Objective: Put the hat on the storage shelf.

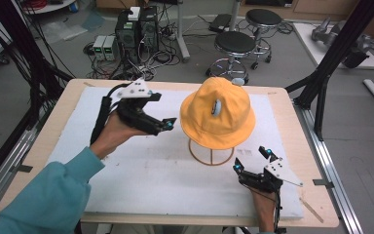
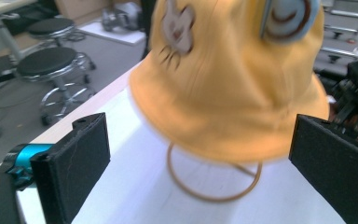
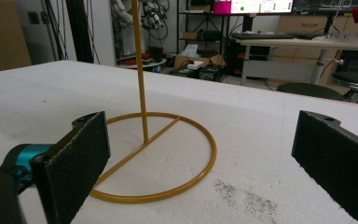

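Left claw [image 1: 168,124]: we see its jaws apart, nothing between them, held above the white mat [image 1: 78,146] and aimed at the hat [image 1: 217,114]. The tips sit just beside the brim's left edge, no contact that we can confirm. In the left gripper view the brim hangs between and beyond the two pads [image 2: 72,161].

Right claw [image 1: 252,160]: jaws apart too, empty, low near the mat, pointing at the stand [image 1: 211,157] from the front right. In the right gripper view the ring base lies between the jaws, the post rising upright from its middle.

We judge the left claw nearer the hat, the right nearer the stand base.

Hat: orange bucket type, soft cloth, perched on the stand at mat centre, crown up. A pale blue patch and a small animal figure mark the crown.
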Motion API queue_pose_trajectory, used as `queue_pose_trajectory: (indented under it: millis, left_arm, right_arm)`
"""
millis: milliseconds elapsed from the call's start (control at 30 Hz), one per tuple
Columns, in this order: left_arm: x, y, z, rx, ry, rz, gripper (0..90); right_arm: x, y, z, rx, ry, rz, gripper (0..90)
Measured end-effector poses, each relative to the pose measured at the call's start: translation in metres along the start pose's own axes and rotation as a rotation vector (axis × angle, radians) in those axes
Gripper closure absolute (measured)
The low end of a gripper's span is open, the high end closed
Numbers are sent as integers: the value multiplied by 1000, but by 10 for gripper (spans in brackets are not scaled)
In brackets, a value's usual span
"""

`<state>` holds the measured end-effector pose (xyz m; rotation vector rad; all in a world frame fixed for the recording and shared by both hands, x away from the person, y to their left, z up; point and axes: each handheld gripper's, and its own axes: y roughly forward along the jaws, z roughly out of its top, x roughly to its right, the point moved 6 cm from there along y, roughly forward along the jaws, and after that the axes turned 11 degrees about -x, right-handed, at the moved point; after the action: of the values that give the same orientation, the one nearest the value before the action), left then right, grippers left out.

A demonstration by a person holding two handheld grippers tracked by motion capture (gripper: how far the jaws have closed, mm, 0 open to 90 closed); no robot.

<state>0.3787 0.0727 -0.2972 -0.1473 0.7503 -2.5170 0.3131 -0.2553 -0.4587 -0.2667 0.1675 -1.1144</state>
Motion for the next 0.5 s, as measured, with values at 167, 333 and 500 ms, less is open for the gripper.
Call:
queue_pose_trajectory:
  millis: [167,333,500]
  left_arm:
    - [-11,-32,-46,61,-9,64,56]
    - [-26,-58,-90,120,-69,79,57]
    - [-39,-75,-133,138,-115,117,57]
  right_arm:
    - [0,0,0,-4,4,0,31]
    - [-1,1,0,-8,-8,-9,31]
    - [1,1,0,-12,7,-8,31]
